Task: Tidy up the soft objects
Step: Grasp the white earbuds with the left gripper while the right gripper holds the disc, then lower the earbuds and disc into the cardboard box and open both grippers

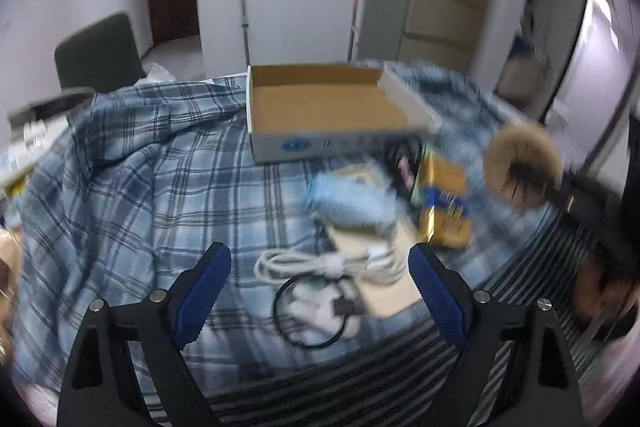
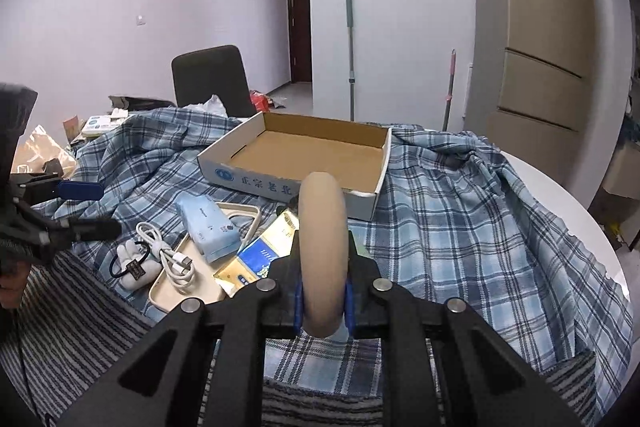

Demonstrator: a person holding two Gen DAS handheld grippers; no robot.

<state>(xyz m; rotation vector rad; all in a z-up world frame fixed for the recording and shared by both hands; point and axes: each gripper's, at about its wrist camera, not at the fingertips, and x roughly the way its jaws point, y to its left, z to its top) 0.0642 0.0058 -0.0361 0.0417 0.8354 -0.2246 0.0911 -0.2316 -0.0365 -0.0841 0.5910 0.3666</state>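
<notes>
My right gripper (image 2: 322,303) is shut on a tan round puff (image 2: 322,247), held on edge above the plaid cloth. In the left wrist view the same puff (image 1: 520,167) hangs blurred at the right. An open cardboard box (image 2: 304,163) (image 1: 328,111) stands empty behind it. My left gripper (image 1: 320,291) (image 2: 90,209) is open above a beige tray (image 2: 192,287) holding a coiled white cable (image 1: 332,263) and a black hair tie (image 1: 304,315). A light blue tissue pack (image 1: 348,199) (image 2: 208,227) and a yellow and blue packet (image 1: 444,207) (image 2: 260,255) lie beside them.
A blue plaid cloth (image 2: 460,227) covers the round white table (image 2: 568,199), with a grey striped cloth (image 2: 80,327) at the near edge. A dark chair (image 2: 212,75) stands behind, cluttered boxes (image 2: 96,123) lie far left, and two mop poles (image 2: 351,47) lean on the wall.
</notes>
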